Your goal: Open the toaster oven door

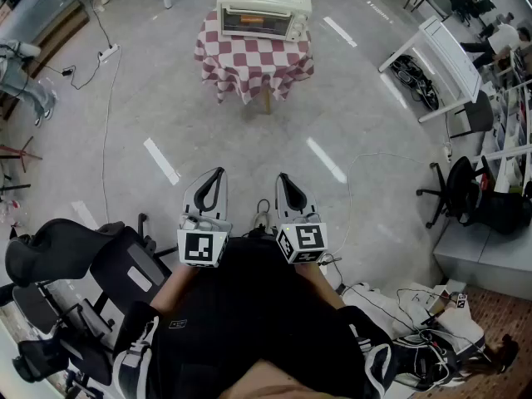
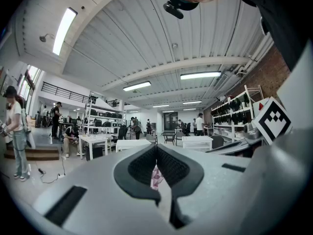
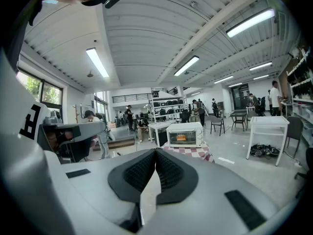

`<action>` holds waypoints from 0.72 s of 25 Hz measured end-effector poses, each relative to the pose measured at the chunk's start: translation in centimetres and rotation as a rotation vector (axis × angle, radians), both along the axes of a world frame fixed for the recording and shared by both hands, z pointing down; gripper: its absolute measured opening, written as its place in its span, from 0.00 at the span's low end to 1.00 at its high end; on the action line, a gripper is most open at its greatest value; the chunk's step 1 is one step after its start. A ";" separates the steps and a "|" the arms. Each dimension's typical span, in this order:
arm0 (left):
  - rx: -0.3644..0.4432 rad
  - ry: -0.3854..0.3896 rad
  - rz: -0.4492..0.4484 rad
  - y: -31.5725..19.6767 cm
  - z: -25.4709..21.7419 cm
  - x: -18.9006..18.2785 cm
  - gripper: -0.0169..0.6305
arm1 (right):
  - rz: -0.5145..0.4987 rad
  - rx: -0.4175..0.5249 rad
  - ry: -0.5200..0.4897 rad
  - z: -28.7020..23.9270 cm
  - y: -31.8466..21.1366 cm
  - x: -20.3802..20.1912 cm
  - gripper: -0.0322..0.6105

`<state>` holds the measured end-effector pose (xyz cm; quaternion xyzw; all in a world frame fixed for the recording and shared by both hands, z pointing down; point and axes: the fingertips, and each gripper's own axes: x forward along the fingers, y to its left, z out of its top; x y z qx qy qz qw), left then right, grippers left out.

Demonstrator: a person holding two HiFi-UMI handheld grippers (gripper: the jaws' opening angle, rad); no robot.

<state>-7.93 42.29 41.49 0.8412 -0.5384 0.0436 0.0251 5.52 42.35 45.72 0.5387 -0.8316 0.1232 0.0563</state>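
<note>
Two grippers, both clenched, nothing between jaws. Left gripper (image 1: 216, 177) and right gripper (image 1: 284, 181) sit side by side close to person's body, roughly level, aimed forward. Judgement: travel posture, not a reach, and shut jaws suit carrying. Jaws need to part before taking door. Floor (image 1: 249, 140) separates grippers from target. Toaster oven (image 1: 263, 11) stands well ahead on bench (image 1: 249, 65) draped in checked cloth, front facing person. Door (image 1: 252, 21) appears closed. Task not yet started; approach comes first.

Red-white checked tablecloth (image 2: 155, 176): mostly hidden behind left gripper (image 2: 156, 150), only sliver shows. Orange item (image 3: 180, 137) inside cream boxy toaster oven (image 3: 191, 131): too small to identify.
</note>
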 end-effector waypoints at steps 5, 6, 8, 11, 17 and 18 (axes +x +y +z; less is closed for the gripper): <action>-0.001 0.001 0.001 -0.4 0.0 0.6 0.04 | -0.002 0.007 0.005 -0.1 -0.3 0.5 0.09; -0.001 0.001 0.002 -0.4 0.0 0.7 0.04 | -0.002 0.009 0.005 -0.1 -0.4 0.6 0.09; -0.001 0.002 0.002 -0.5 0.0 0.9 0.04 | -0.007 0.011 0.001 -0.1 -0.4 0.6 0.09; -0.005 0.004 0.000 -0.6 0.1 1.2 0.04 | -0.018 0.006 0.002 0.1 -0.4 0.7 0.09; -0.015 -0.004 0.000 -0.7 0.3 2.9 0.04 | -0.005 0.019 -0.032 -0.2 -0.7 2.3 0.09; -0.014 -0.005 -0.002 -0.8 0.3 3.2 0.04 | -0.004 0.020 -0.035 -0.3 -0.8 2.6 0.09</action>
